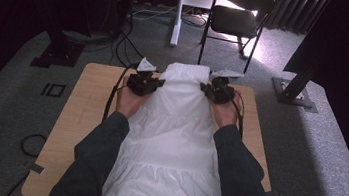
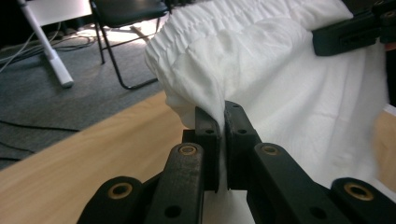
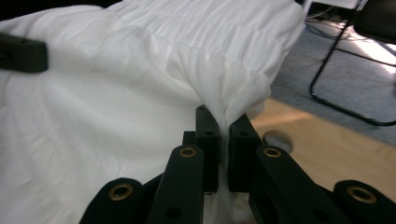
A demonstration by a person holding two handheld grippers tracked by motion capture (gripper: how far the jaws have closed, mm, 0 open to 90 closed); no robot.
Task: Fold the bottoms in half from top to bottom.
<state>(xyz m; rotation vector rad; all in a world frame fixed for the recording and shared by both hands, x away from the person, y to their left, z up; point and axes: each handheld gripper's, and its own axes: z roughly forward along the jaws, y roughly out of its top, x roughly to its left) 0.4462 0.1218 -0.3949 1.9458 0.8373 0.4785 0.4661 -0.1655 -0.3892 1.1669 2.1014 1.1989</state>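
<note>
A white garment (image 1: 174, 128) with a gathered elastic waistband (image 1: 188, 70) lies lengthwise down the wooden table (image 1: 86, 102), its far end lifted. My left gripper (image 1: 156, 84) is shut on the garment's left edge just below the waistband; in the left gripper view the white cloth (image 2: 261, 74) is pinched between the black jaws of that gripper (image 2: 222, 122). My right gripper (image 1: 207, 89) is shut on the right edge, and in the right gripper view the cloth (image 3: 140, 84) rises from the closed jaws of the right gripper (image 3: 223, 122). The other gripper's black jaw (image 2: 350, 35) shows across the cloth.
A black folding chair (image 1: 237, 20) and a white table leg (image 1: 178, 13) stand on the grey carpet beyond the table. Black stand bases (image 1: 57, 53) (image 1: 294, 90) flank the far corners. Cables (image 1: 133, 47) trail on the floor. The person's dark sleeves (image 1: 94, 163) (image 1: 238, 181) come in from below.
</note>
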